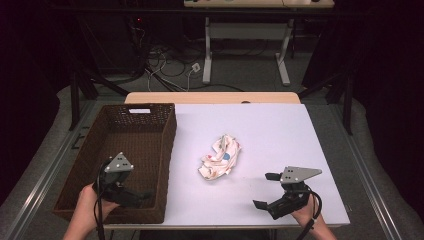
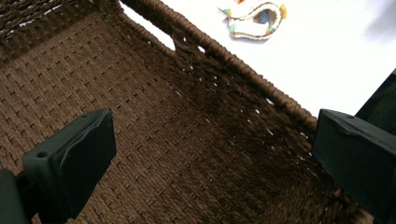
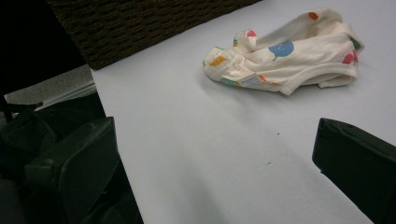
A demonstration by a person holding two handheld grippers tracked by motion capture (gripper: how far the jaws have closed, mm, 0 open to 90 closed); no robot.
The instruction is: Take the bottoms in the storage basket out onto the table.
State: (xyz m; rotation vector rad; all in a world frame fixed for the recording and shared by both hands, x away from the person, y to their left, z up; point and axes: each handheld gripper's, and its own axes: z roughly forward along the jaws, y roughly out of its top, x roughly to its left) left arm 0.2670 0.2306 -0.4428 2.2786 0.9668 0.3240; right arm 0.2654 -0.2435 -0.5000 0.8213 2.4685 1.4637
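The right gripper [image 1: 263,190], held low over the near right part of the table [image 1: 300,130], has its jaws spread wide with nothing between them, and in its own view it looks across bare tabletop toward the crumpled garment [image 3: 289,58]. The left gripper [image 1: 131,196] is likewise wide and empty, hanging inside the near end of the brown woven basket [image 1: 167,150]. The garment [image 1: 221,157] lies near the middle of the table, between the basket and the right gripper and well apart from both. The step in hand looks like a reach for the garment, probably to put it in the basket. To do it well, I would come in low with the jaws wide and bite a thick fold, not a thin hem, so the cloth lifts in one bundle. In the high view its long axis runs diagonally, from near left to far right.
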